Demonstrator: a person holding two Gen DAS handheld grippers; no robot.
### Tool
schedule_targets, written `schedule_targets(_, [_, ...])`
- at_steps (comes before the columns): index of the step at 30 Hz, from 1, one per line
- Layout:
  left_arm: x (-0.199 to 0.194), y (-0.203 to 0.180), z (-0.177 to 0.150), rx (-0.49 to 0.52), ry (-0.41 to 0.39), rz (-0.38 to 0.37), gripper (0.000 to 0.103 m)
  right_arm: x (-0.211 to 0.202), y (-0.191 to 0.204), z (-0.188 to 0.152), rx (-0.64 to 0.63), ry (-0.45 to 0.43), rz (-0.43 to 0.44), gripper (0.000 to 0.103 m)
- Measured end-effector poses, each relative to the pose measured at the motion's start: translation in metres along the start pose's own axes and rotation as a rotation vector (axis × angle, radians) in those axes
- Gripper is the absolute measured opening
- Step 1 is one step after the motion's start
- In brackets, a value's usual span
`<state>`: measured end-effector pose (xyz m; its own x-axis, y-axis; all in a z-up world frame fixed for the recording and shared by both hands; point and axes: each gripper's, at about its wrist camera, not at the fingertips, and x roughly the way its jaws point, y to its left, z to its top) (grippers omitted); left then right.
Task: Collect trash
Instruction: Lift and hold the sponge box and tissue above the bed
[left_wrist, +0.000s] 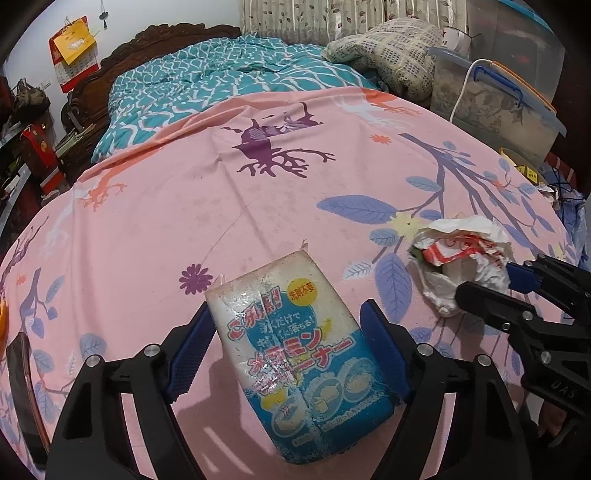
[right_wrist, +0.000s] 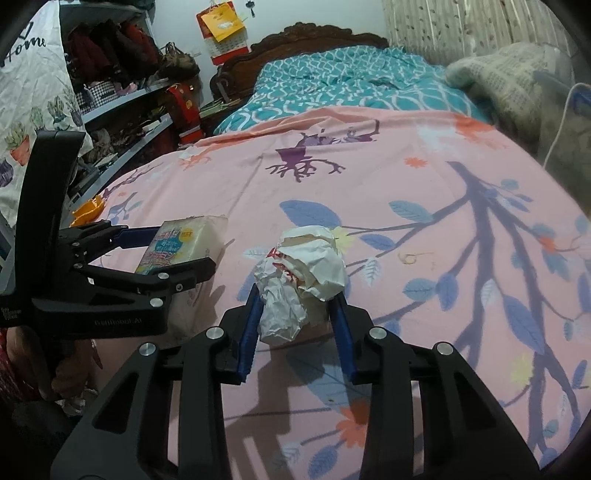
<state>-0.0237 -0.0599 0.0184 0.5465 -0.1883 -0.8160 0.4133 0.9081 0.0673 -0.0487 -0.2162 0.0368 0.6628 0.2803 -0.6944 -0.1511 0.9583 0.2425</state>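
My left gripper (left_wrist: 288, 314) is shut on a white and blue sponge package (left_wrist: 295, 354) with Japanese print and holds it above the pink bedsheet (left_wrist: 184, 206). The package and left gripper also show in the right wrist view (right_wrist: 181, 243), at the left. My right gripper (right_wrist: 297, 291) is shut on a crumpled white paper wrapper (right_wrist: 306, 273) with red print, held above the sheet. The wrapper shows in the left wrist view (left_wrist: 458, 258) at the right, between the right gripper's fingers (left_wrist: 480, 291).
A teal quilt (left_wrist: 229, 81) and a grey pillow (left_wrist: 391, 48) lie at the bed's far end. Plastic storage boxes (left_wrist: 495, 107) stand at the right edge. Shelves with clothes (right_wrist: 122, 74) line the left. Orange peel (right_wrist: 88, 210) lies at the sheet's left edge. A small scrap (right_wrist: 412, 257) lies on the sheet.
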Motion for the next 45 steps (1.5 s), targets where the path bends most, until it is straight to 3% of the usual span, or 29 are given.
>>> schedule_targets(5, [-0.001,0.0,0.0,0.005,-0.003,0.002,0.075,-0.008,-0.005,-0.004,0.007,-0.014,-0.029,0.038])
schedule_targets(7, [-0.001,-0.001,0.0,0.006,-0.002,0.001,0.075,-0.012,-0.009,-0.005,0.015,-0.021,-0.037,0.034])
schedule_targets(27, [-0.002,-0.011,0.001,0.024,0.008,-0.023,0.075,-0.035,-0.036,-0.019,0.083,-0.056,-0.085,0.034])
schedule_targets(33, [-0.001,-0.023,0.011,0.049,0.008,-0.047,0.068,-0.043,-0.053,-0.021,0.131,-0.08,-0.098,0.034])
schedule_targets(35, [0.0,-0.027,0.016,0.058,0.008,-0.062,0.061,-0.046,-0.059,-0.022,0.148,-0.089,-0.102,0.034])
schedule_targets(39, [0.001,-0.026,0.022,0.039,0.022,-0.12,0.061,-0.05,-0.07,-0.024,0.181,-0.099,-0.101,0.034])
schedule_targets(45, [-0.002,-0.02,0.023,0.029,0.023,-0.114,0.068,-0.05,-0.074,-0.026,0.192,-0.101,-0.095,0.034])
